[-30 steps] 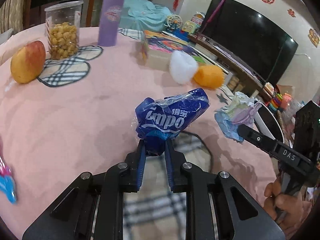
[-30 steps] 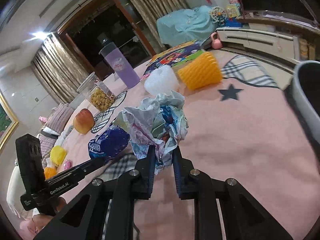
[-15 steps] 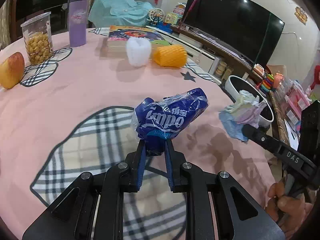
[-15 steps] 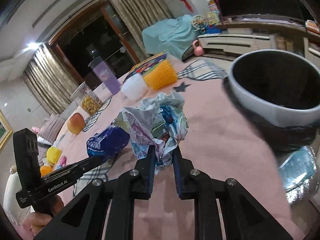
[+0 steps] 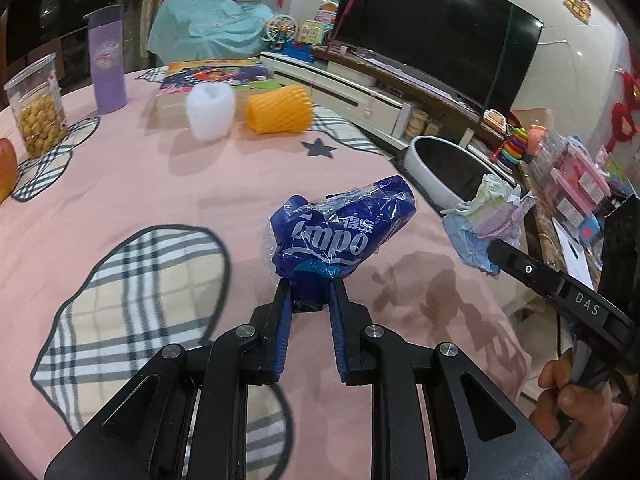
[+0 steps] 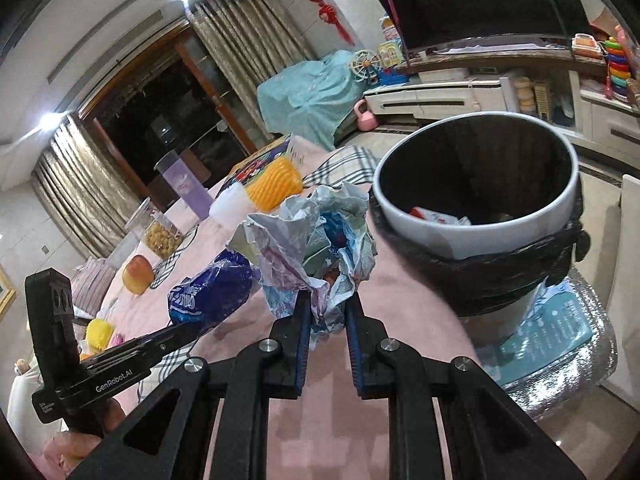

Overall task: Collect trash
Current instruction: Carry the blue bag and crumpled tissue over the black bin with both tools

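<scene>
From my left wrist view, the lower end of the blue wrapper (image 5: 340,236) is buried between the pads, so I can't see how deep it sits. An apple (image 5: 6,164) is cut off by the left edge. The right gripper's (image 5: 494,246) tips are hidden behind the crumpled paper (image 5: 488,220), and the hand (image 5: 576,408) holding it runs off the corner. In my right wrist view, the trash bin's (image 6: 476,236) contents are mostly hidden by its near wall; only 1 red-and-white scrap shows. The snack jar's (image 6: 162,236) label is too small to read.
</scene>
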`<state>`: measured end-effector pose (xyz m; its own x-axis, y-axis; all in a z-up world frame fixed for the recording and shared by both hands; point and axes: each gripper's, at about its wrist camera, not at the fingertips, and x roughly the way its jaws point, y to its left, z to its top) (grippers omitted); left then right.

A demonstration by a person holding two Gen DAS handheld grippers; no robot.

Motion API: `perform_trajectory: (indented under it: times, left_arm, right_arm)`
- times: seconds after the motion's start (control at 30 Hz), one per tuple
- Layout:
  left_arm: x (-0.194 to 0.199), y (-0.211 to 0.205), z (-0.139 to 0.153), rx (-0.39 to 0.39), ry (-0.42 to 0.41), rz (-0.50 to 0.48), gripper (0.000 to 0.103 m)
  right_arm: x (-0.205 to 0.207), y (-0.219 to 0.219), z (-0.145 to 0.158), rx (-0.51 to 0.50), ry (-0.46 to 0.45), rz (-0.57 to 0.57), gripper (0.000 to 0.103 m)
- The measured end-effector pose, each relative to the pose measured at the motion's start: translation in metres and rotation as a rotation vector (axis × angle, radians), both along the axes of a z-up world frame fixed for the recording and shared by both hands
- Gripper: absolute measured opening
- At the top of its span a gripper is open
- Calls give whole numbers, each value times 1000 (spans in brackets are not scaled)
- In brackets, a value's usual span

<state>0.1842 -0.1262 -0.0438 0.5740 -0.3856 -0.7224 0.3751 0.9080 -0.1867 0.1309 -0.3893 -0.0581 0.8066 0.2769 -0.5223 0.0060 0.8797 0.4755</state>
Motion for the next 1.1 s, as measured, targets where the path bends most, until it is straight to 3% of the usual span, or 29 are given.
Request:
perform_trajectory:
  times: [1.1]
  left_arm:
    - [18,-109,25,31,-46,-162,17]
  right_arm:
    - [-4,-84,25,-45,-29,-160,17]
